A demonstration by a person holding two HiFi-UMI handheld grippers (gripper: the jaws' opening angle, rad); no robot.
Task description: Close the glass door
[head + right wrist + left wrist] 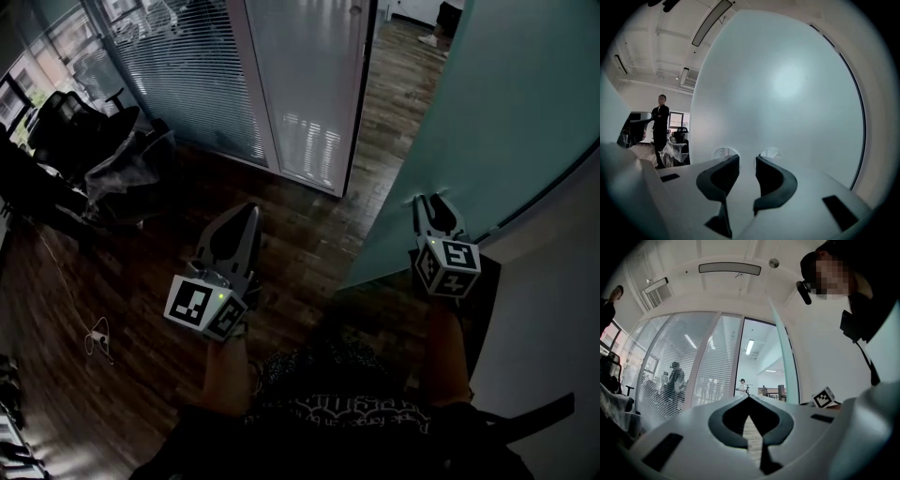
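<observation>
The frosted teal glass door (pixel 487 122) stands swung open at the right, its lower edge near the wooden floor. It fills the right gripper view (pixel 787 93) and shows edge-on in the left gripper view (pixel 788 366). My right gripper (pixel 437 206) points at the door's face with its tips right against or just short of it. Its jaws (pixel 747 159) stand a little apart with only the glass beyond them. My left gripper (pixel 246 216) hovers over the floor to the left of the door, shut and empty (pixel 749 398).
The doorway (pixel 398 56) lies ahead beside a glass partition with blinds (pixel 300 84). Covered office chairs (pixel 112 159) stand at the left and a cable (pixel 97 337) lies on the floor. A white wall (pixel 553 309) is close on the right. A person (pixel 660 126) stands farther back.
</observation>
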